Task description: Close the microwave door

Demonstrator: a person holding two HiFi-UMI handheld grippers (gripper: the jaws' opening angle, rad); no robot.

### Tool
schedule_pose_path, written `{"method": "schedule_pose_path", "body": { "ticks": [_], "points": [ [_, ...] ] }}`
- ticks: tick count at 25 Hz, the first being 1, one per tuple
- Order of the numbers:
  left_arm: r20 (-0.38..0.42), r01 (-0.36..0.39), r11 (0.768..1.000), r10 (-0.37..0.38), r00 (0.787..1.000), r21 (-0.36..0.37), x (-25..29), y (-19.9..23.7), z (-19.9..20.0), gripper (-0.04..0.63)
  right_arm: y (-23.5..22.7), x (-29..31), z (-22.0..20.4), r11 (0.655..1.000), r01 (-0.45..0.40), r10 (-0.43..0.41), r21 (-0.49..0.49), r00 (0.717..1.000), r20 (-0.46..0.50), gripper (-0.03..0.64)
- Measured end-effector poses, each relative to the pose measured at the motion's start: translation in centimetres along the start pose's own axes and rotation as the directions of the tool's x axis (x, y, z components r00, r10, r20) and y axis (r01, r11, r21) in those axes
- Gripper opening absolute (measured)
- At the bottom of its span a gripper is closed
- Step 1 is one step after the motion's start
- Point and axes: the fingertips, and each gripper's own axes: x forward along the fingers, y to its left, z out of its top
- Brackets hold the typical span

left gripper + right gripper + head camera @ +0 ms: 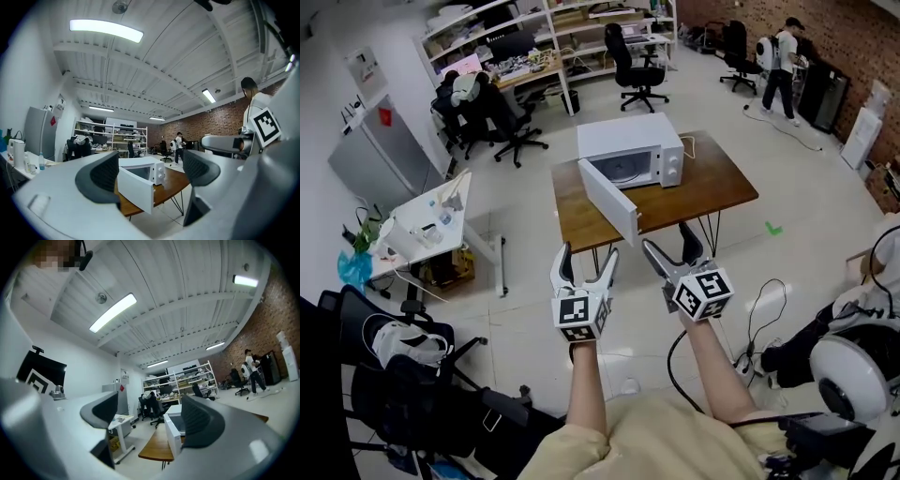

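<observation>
A white microwave stands on a brown wooden table, and its door swings out toward me over the table's front edge. Both grippers hover short of the table, apart from the door. My left gripper is open and empty; in the left gripper view the door shows between its fingers, still far off. My right gripper is also open with nothing between its pads. The right gripper view shows the door edge-on beside the right finger.
A white desk with clutter stands at the left, and a grey fridge stands behind it. Black office chairs and shelves fill the back. A person stands far right. Cables lie on the floor at the right.
</observation>
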Motion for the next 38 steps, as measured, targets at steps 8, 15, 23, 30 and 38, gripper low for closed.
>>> {"method": "schedule_pose_path", "body": {
  "ticks": [8,15,23,30,38],
  "points": [
    [-0.022,0.045,0.998,-0.046,0.999,-0.053,7.5,7.7,-4.6,0.430,-3.0,8.8,-5.7,0.999,0.045,-0.047,-0.028,0.997,-0.066,0.411],
    [-0.064,0.064,0.997,-0.067,0.996,-0.052,13.7,9.8,-10.3,0.430,-9.4,12.4,-9.1,0.996,0.093,-0.094,-0.016,0.994,-0.054,0.400],
    [-0.029,-0.020,1.000,0.019,0.999,-0.016,28.7,7.7,-10.3,0.430,-22.3,20.6,-6.7,0.998,-0.052,0.051,-0.019,0.998,-0.037,0.399],
    [-0.054,-0.081,0.997,0.082,0.995,0.007,33.2,3.3,-11.3,0.429,-30.1,20.5,-6.0,0.991,-0.130,0.130,0.032,0.991,-0.016,0.397],
    [-0.134,-0.176,0.984,0.172,0.976,-0.015,38.7,5.7,-12.0,0.428,-34.6,24.4,-6.6,0.971,-0.218,0.224,0.093,0.972,-0.066,0.396]
  ]
}}
